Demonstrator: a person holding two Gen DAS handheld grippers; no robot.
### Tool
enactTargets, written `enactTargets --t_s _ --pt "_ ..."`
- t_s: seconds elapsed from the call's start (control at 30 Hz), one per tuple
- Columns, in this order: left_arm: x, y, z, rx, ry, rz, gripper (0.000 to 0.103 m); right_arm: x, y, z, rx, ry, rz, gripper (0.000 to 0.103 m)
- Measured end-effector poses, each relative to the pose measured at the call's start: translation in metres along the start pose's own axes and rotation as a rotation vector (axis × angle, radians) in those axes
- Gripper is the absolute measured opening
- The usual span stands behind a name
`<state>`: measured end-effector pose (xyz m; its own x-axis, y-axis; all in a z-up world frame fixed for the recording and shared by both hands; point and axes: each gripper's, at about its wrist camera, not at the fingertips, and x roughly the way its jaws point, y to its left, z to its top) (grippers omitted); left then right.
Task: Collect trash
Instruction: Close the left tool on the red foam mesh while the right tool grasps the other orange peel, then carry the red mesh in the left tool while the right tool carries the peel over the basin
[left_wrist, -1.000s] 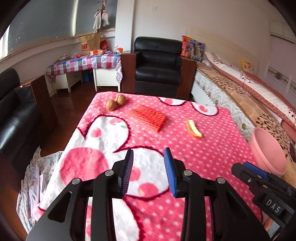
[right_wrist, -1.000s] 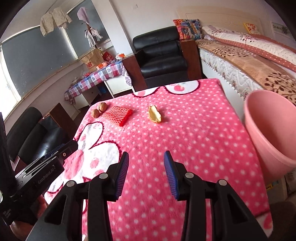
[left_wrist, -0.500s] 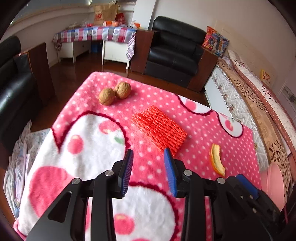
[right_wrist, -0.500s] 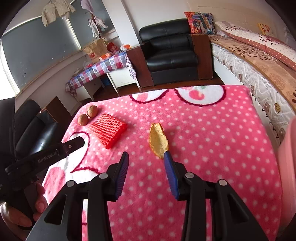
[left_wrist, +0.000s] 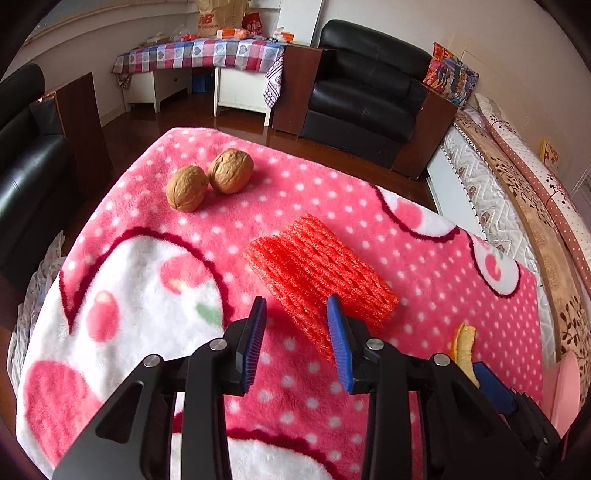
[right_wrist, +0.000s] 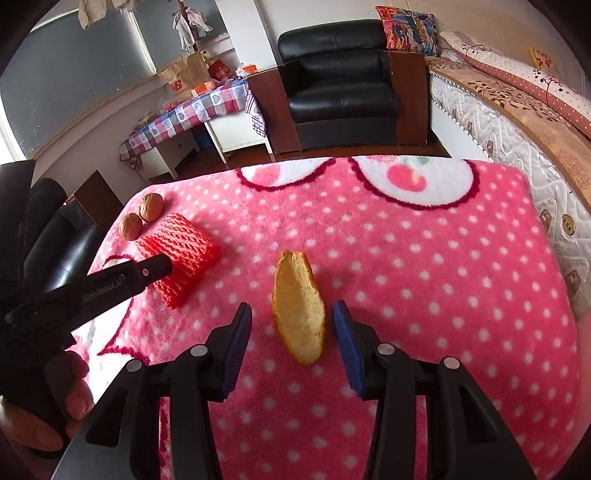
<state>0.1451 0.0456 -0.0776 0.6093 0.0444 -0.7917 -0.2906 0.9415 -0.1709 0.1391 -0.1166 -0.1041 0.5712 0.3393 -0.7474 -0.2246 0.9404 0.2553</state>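
A red foam fruit net (left_wrist: 317, 273) lies on the pink dotted blanket (left_wrist: 147, 258). My left gripper (left_wrist: 297, 314) is open, its jaws reaching the net's near corner; it also shows in the right wrist view (right_wrist: 155, 269). A yellow peel (right_wrist: 299, 317) lies between the open jaws of my right gripper (right_wrist: 291, 314), untouched. The peel also shows in the left wrist view (left_wrist: 463, 347). Two walnuts (left_wrist: 208, 177) sit at the far left; they also show in the right wrist view (right_wrist: 142, 216).
A pink bin (left_wrist: 567, 391) stands at the table's right edge. A black armchair (left_wrist: 365, 99) and a checkered side table (left_wrist: 199, 51) stand beyond the table. A bed (right_wrist: 517, 107) runs along the right, a black sofa (left_wrist: 26, 166) on the left.
Both grippers moved forward and down. The left now reaches the red net's corner. The right now has the peel between its open jaws.
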Motion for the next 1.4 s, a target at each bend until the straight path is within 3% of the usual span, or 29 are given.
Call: enactTargets --t_s 0.07,0.13,0.33,0.8,1.4 --pt "-0.001 -0.003 0.0 0.017 -0.016 0.007 0.034 0.0 0.0 0.0 0.002 -0.001 -0.006 0.04" --pt "-0.002 -0.005 0.0 0.033 -0.029 0.005 0.034 0.002 -0.002 0.0 0.008 0.001 -0.011 0.028" --pt "-0.008 -0.01 -0.003 0.062 -0.06 -0.001 0.012 -0.004 -0.007 -0.002 0.012 -0.001 -0.004 0.02" --pt "-0.064 -0.005 -0.034 0.135 -0.115 -0.069 0.01 -0.061 -0.011 -0.03 0.057 -0.032 0.028 0.018" --pt "-0.116 -0.065 -0.108 0.336 -0.147 -0.125 0.01 -0.133 -0.033 -0.087 0.1 -0.071 -0.001 0.019"
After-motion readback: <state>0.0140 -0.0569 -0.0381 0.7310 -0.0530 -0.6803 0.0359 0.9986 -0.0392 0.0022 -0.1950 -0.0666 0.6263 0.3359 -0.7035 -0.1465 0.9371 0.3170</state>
